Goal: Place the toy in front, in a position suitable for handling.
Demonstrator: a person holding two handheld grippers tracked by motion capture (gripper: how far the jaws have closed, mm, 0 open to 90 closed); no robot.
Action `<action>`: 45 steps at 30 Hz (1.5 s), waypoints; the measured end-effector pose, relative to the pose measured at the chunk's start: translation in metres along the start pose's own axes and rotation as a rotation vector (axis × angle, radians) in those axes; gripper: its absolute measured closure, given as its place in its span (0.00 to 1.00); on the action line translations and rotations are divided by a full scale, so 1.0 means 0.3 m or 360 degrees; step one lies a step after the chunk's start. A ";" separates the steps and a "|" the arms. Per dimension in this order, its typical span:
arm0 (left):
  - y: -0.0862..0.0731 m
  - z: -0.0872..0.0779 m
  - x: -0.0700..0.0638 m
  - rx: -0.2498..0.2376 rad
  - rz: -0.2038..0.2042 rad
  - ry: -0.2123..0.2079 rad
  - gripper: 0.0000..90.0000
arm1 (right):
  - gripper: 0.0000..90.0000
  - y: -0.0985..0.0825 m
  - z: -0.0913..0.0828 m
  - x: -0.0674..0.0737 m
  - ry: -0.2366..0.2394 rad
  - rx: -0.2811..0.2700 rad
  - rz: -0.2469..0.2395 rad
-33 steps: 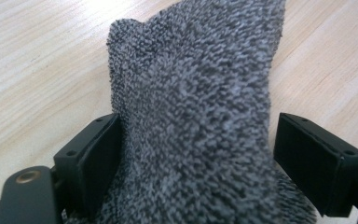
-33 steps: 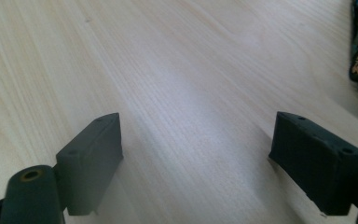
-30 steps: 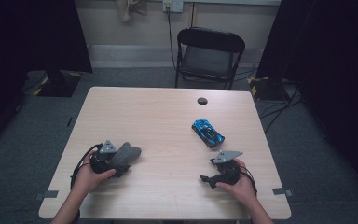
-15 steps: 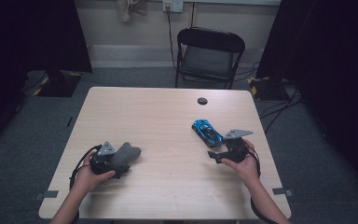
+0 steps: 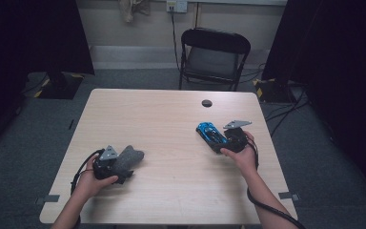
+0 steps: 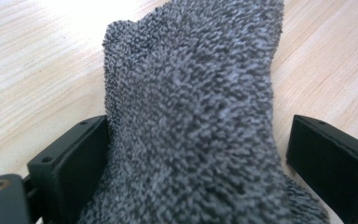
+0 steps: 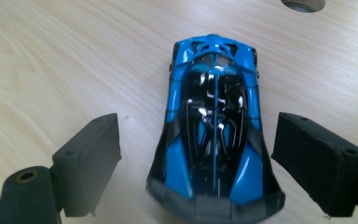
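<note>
A blue and black toy car [image 5: 211,133] lies on the right half of the wooden table [image 5: 162,114]. My right gripper [image 5: 219,142] is open, its jaws standing either side of the car's [image 7: 212,130] near end with a gap on each side; the right gripper [image 7: 196,128] touches nothing. At the front left, my left gripper [image 5: 123,165] is shut on a grey terry cloth [image 5: 130,156]. The cloth [image 6: 191,93] bulges up between the jaws of the left gripper [image 6: 200,126] and hides the table ahead.
A small dark round hole [image 5: 207,103] sits in the table near the far edge, just beyond the car. A black folding chair [image 5: 214,52] stands behind the table. Cables trail on the carpet at the right.
My right gripper has moved away from the front edge, forward to the car, and its jaws now flank it. The left gripper and cloth have stayed put.
</note>
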State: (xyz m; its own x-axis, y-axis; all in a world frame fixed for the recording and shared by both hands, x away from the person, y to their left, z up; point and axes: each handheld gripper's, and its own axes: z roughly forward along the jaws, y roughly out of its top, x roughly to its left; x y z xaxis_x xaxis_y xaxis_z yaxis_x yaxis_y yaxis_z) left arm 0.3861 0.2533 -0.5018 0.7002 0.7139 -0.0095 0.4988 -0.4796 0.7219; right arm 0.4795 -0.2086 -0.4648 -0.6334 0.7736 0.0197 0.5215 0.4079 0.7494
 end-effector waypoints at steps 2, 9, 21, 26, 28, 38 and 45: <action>0.001 0.000 0.001 0.0008 0.0009 -0.0004 0.05 | 0.16 0.009 0.012 -0.009 0.0000 -0.0011 0.0024; 0.002 0.003 0.000 0.0015 0.0022 -0.0013 0.03 | 0.16 0.029 0.060 -0.014 -0.0039 0.0025 0.0024; 0.006 0.007 -0.005 0.0032 0.0021 -0.0014 0.00 | 0.16 0.059 0.129 -0.021 -0.0038 0.0046 0.0055; 0.006 0.007 -0.005 0.0032 0.0020 -0.0014 0.00 | 0.16 0.066 0.157 -0.022 -0.0046 0.0071 0.0058; 0.006 0.007 -0.005 0.0031 0.0021 -0.0014 0.00 | 0.16 0.066 0.174 -0.022 -0.0065 0.0082 0.0055; 0.006 0.007 -0.005 0.0032 0.0021 -0.0015 0.00 | 0.16 0.074 0.213 -0.022 -0.0092 0.0143 0.0035; 0.006 0.007 -0.004 0.0033 0.0024 -0.0015 0.00 | 0.15 0.077 0.223 -0.020 -0.0095 0.0173 0.0048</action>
State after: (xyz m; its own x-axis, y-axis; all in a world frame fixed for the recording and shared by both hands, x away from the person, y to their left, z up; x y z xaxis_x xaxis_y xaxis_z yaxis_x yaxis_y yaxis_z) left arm 0.3872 0.2506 -0.5020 0.7124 0.7018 -0.0055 0.4988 -0.5009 0.7073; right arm 0.5336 -0.1715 -0.4920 -0.5830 0.8124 -0.0011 0.6006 0.4319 0.6729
